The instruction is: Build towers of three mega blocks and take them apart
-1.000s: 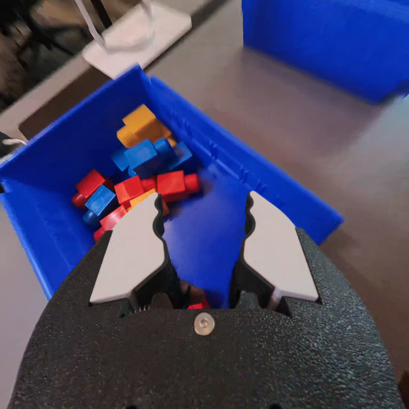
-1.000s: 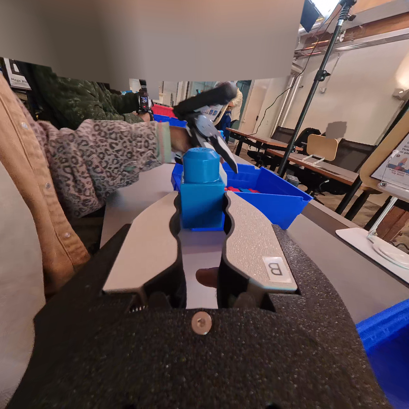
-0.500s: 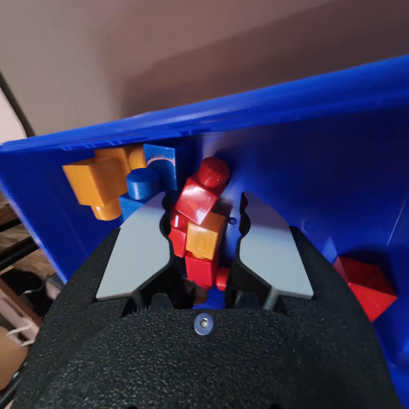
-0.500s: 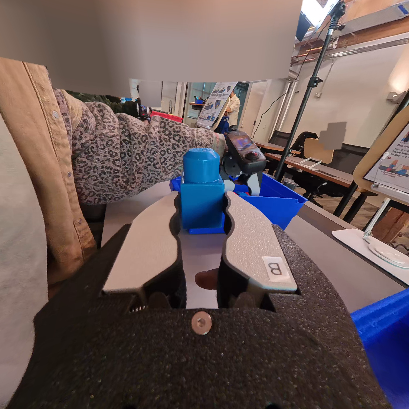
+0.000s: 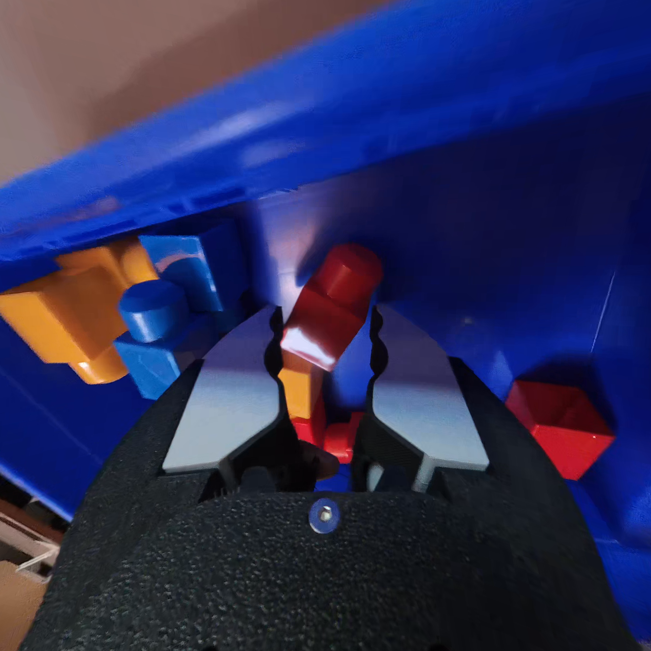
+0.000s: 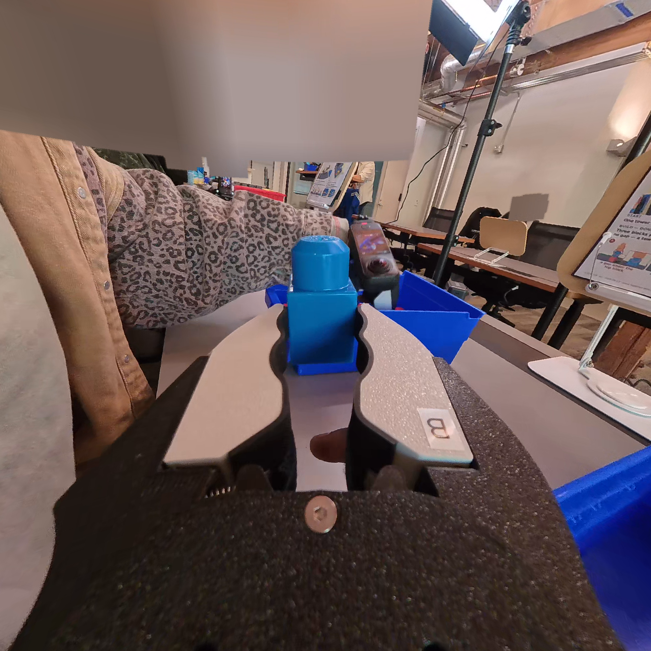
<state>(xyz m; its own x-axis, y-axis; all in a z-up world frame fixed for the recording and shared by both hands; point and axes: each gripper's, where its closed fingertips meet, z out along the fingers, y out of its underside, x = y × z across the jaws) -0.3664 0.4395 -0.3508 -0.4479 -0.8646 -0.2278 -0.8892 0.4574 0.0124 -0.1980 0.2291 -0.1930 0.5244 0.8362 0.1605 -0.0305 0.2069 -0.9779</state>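
Blue bin (image 5: 458, 123) walls, loose blocks (image 5: 70, 317) crowd red block (image 5: 327, 317).

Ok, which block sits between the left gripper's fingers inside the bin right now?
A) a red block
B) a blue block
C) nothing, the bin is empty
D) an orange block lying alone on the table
A: the left wrist view shows a tilted red block between the left gripper's fingers, inside the blue bin.

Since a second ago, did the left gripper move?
Yes. The left gripper dropped down into the blue bin, closing around a red block.
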